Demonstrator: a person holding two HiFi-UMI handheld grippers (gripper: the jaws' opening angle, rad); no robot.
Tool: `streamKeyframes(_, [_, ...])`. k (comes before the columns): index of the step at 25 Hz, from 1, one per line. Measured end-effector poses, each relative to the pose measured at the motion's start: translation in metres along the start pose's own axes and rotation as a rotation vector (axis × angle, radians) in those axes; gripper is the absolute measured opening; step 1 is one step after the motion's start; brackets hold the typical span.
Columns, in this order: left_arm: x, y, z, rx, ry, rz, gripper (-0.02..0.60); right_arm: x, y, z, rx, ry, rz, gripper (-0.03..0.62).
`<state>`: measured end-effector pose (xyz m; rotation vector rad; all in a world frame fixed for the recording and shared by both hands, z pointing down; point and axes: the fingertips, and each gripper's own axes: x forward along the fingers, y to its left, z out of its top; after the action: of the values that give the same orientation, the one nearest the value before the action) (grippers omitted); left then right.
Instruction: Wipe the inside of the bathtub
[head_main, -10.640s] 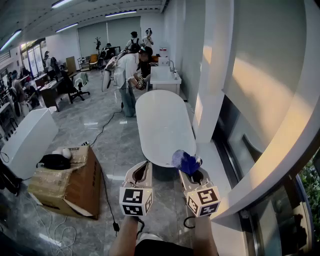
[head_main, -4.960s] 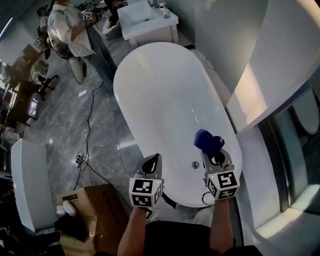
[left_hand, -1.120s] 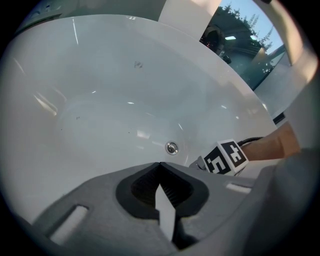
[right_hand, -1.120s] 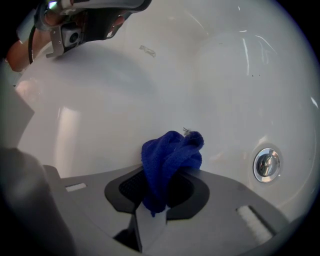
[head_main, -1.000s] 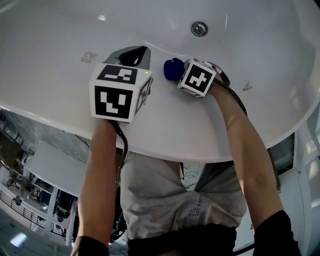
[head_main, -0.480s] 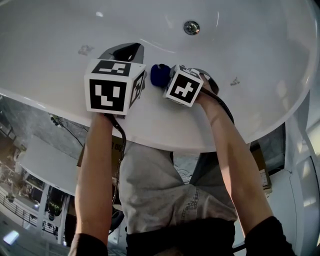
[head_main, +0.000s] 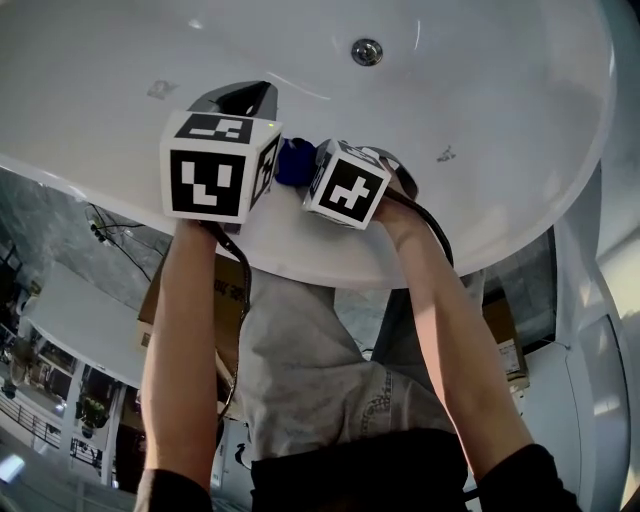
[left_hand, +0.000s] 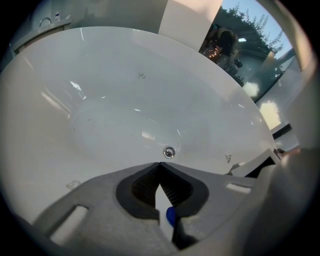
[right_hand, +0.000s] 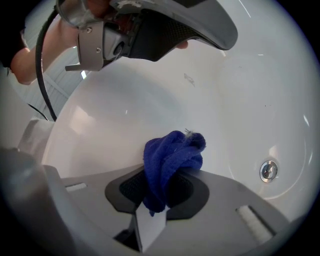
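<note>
The white bathtub (head_main: 480, 90) (left_hand: 110, 95) (right_hand: 150, 95) fills the top of the head view, its round metal drain (head_main: 366, 51) (left_hand: 169, 152) (right_hand: 268, 170) on the floor. My right gripper (right_hand: 167, 167) (head_main: 300, 165) is shut on a bunched blue cloth (right_hand: 172, 157) (head_main: 294, 160), held low against the tub's near inner wall. My left gripper (left_hand: 160, 164) (head_main: 245, 95) hovers just to its left inside the tub, jaws shut with nothing between them. A speck of the blue cloth (left_hand: 170, 215) shows behind its jaws.
Small dull marks (head_main: 445, 154) (head_main: 158, 89) (left_hand: 228, 158) (right_hand: 189, 78) dot the tub's inner surface. The tub's near rim (head_main: 330, 270) runs under both forearms. A grey marble floor (head_main: 45, 230) and a cardboard box (head_main: 232, 300) lie below the rim.
Both grippers have drifted left and slightly down the picture over the last second, the cloth sliding along the near inner wall. The left gripper kept beside the right one.
</note>
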<state>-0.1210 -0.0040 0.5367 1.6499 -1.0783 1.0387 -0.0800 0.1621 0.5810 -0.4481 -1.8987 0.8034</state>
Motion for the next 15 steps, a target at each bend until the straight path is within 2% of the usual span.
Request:
streamKeyframes(4, [-0.014,-0.011,0.005,0.002,-0.004,0.012,0.005,-0.013,0.02,-0.002,-0.022,-0.002,0.023,0.089])
streamKeyframes(11, [-0.024,-0.022,0.002,-0.046,-0.016,0.036,0.005,-0.031,0.049,-0.008,-0.074,-0.004,0.078,0.089])
streamKeyframes(15, [-0.022,-0.034,-0.005,-0.054,-0.007,0.044,0.005,-0.043,0.061,-0.01,-0.086,-0.049,0.111,0.089])
